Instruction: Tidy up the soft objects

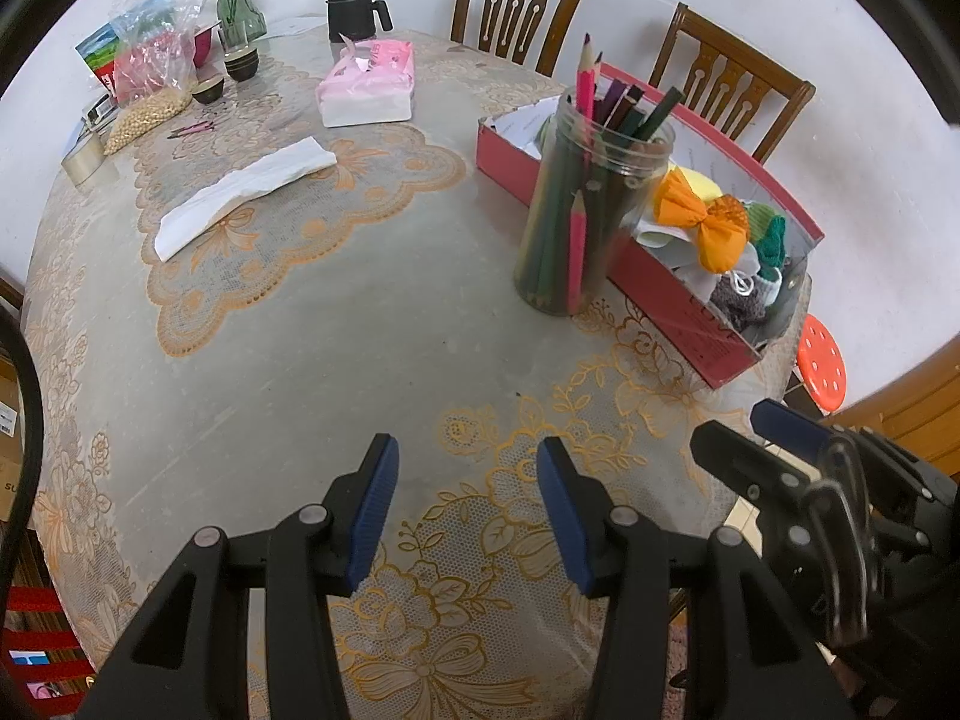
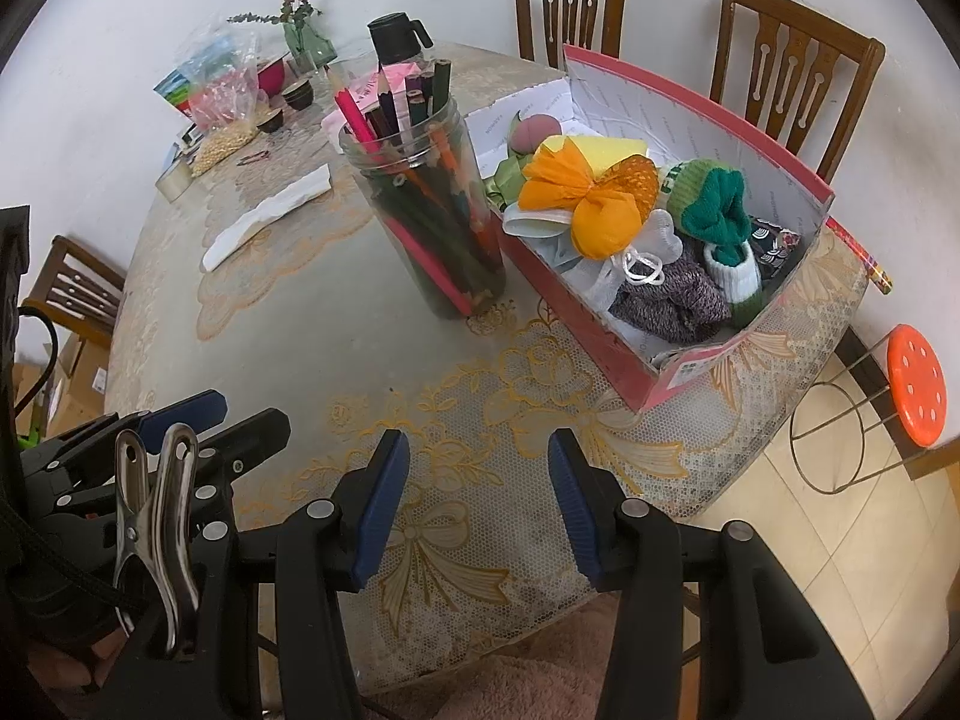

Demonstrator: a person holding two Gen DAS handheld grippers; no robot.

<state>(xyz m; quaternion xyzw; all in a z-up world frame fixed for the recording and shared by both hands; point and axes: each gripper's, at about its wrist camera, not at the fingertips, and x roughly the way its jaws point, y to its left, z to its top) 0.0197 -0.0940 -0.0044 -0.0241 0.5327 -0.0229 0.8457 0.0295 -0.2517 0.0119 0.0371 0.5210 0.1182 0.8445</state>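
On a round table (image 1: 360,312) under a glossy lace-patterned cloth of grey and gold: a long red cardboard box (image 2: 606,354) with white lining, open-topped, packed with soft things, namely a crinkled orange fabric bow (image 2: 591,204), a pale yellow spongy piece (image 2: 606,150), a green and white knitted sock (image 2: 720,222), a fuzzy grey-purple knit bundle (image 2: 666,300) and a white mesh puff with a looped cord (image 2: 642,264). Just beside the box's near long wall, perhaps touching it, a tall clear plastic jar (image 2: 432,228) crammed with coloured pencils, points up. Farther back, well apart, a folded white paper towel (image 1: 240,192) lying flat, a pink soft tissue pack (image 1: 369,87), a black lidded mug (image 1: 354,15), a crumpled clear plastic bag of beans (image 1: 150,90), small dark bowls, a green glass vase with dried stems (image 1: 240,12) and a roll of clear tape (image 1: 84,156). Behind the table, two carved wooden chairs (image 1: 726,78); off the table's edge, an orange round stool on a wire frame (image 2: 915,384). Low over the near edge of the cloth, the left gripper (image 1: 468,504) and the right gripper (image 2: 480,498), black with ribbed blue pads, each standing apart with nothing between the fingers and touching nothing. Clipped to the side of the left gripper, a metal spring clip (image 2: 156,516).
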